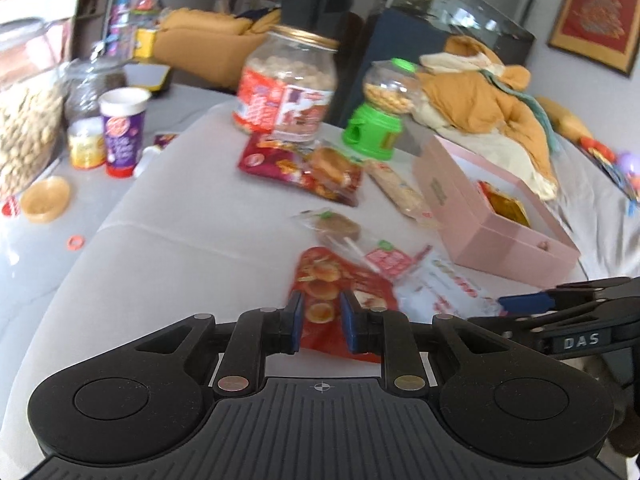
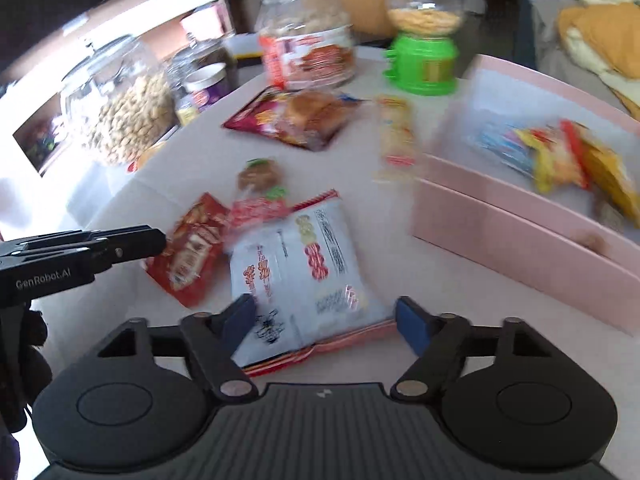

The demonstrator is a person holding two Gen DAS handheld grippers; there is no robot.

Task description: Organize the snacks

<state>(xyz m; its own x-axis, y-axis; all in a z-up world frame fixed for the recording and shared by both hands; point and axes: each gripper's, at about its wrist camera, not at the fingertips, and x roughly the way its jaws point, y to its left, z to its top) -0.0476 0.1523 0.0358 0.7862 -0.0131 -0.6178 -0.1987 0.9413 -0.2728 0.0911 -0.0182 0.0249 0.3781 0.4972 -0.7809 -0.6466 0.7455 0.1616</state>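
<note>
My left gripper has its jaws narrowly apart around a red snack packet lying on the grey table; I cannot tell if it grips it. It also shows in the right wrist view. My right gripper is open, its blue pads either side of a white snack packet. A pink box to the right holds several packets. A wrapped lollipop, a maroon bun packet and a long wafer packet lie beyond.
A big biscuit jar and a green candy dispenser stand at the back. Left are a peanut jar, a purple cup and small tubs. Orange bedding lies behind the box.
</note>
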